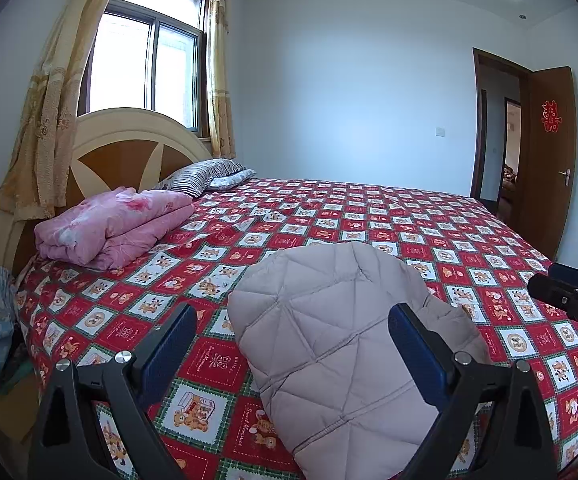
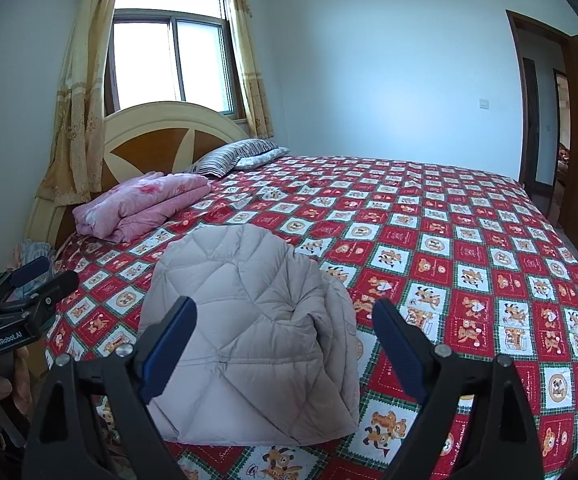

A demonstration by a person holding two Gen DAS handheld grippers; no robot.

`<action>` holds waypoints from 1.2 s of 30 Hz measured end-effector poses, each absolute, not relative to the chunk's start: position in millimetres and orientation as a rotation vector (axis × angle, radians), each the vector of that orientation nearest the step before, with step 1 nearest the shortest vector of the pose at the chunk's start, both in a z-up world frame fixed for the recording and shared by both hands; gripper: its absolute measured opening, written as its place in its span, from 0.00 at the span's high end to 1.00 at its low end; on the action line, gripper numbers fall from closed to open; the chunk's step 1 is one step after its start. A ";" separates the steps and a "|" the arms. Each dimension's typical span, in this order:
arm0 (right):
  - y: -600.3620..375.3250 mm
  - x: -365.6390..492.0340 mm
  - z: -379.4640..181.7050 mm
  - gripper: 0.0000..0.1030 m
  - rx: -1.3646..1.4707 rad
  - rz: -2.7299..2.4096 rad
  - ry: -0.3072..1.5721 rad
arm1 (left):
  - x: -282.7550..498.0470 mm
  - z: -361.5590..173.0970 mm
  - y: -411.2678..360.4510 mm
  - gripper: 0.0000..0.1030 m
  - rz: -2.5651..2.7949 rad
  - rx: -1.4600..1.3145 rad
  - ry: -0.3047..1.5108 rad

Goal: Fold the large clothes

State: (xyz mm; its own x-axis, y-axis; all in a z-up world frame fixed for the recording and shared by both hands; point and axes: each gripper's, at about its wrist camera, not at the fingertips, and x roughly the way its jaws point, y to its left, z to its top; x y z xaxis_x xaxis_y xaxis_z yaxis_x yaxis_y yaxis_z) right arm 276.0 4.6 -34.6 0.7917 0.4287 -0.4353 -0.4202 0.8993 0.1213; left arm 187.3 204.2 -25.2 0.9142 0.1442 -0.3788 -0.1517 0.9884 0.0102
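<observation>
**Near the bed's edge, a folded jacket between two spread claws**

On the near side of the bed lies a pale quilted down jacket [image 1: 341, 340] [image 2: 249, 332], folded into a rounded bundle on the red teddy-bear bedspread [image 1: 429, 240] [image 2: 449, 248]. Left claw [image 1: 293, 344] and right claw [image 2: 285, 344] both hang above it, fingers spread wide, gripping nothing. Farther off, a folded pink quilt [image 1: 117, 224] rests near the headboard [image 1: 129, 140], beside a striped pillow [image 1: 205, 174]. Beyond stand the curtained window [image 1: 149, 68] and an open door [image 1: 549, 152].
</observation>
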 end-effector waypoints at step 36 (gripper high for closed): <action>8.9 272.9 -39.6 0.11 0.025 0.458 0.479 | 188.0 -29.6 199.8 0.01 0.205 0.027 0.367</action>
